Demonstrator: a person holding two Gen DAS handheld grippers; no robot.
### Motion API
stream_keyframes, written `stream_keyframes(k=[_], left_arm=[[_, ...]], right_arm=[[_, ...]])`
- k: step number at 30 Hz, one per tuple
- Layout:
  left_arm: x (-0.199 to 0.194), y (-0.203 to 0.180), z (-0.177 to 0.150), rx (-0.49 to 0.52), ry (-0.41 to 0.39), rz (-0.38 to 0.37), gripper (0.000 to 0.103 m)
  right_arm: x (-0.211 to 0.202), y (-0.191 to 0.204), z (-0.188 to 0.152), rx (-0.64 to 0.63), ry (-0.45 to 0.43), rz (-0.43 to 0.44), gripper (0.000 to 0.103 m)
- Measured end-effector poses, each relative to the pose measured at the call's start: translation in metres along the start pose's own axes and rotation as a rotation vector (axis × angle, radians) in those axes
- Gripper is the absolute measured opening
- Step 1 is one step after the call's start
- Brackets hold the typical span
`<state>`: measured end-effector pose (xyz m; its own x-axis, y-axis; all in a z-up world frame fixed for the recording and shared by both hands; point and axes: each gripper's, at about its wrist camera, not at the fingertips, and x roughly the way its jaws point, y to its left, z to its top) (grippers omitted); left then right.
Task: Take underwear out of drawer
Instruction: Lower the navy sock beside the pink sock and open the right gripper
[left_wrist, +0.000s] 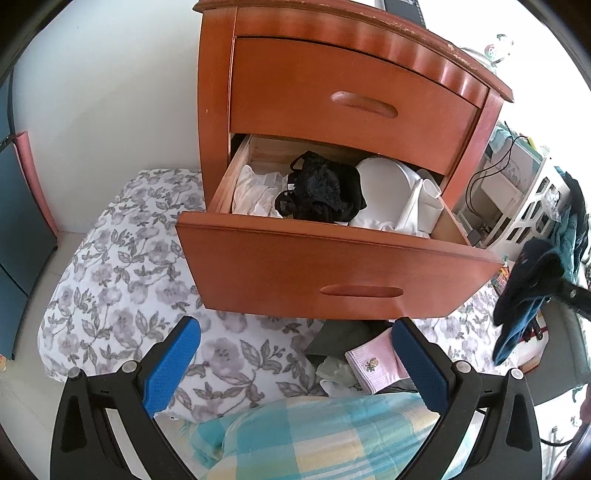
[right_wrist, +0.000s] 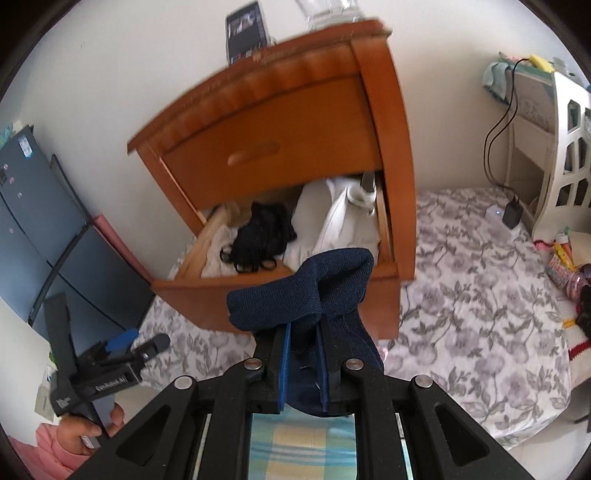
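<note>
Soft, light, floppy navy underwear (right_wrist: 314, 291), pinched between the blue pads of the right gripper (right_wrist: 303, 363), out of the drawer (left_wrist: 332, 273) and in front of it. Knit cloth, ribbed, folded over at the top, drooping at the sides. Easy to hold by a bunched fold; no risk of breaking, but loose ends could snag. Left gripper (left_wrist: 295, 369) spread wide, holding nothing, low over the flowery bedding (left_wrist: 122, 280). More left in the open bottom drawer: a black lacy piece (left_wrist: 321, 192) in the middle, thin and stringy, best grabbed at its thick lump. White cloth (left_wrist: 255, 192) beside it, maybe underwear too, hard to tell. Smooth, shiny orange wood.
</note>
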<state>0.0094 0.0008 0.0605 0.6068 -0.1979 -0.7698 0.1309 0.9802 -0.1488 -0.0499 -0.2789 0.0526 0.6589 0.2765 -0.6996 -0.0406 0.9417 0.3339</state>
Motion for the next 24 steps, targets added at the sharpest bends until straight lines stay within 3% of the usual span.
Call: stream_keyframes(k=[9, 24], left_arm=[[0.008, 0.002, -0.003, -0.005, 0.022, -0.003, 0.103], [0.016, 0.008, -0.006, -0.021, 0.045, -0.006, 0.103]], right_arm=[[0.042, 0.010, -0.018, -0.014, 0.122, 0.012, 0.016], [0.069, 0.021, -0.025, -0.036, 0.203, -0.024, 0.019]])
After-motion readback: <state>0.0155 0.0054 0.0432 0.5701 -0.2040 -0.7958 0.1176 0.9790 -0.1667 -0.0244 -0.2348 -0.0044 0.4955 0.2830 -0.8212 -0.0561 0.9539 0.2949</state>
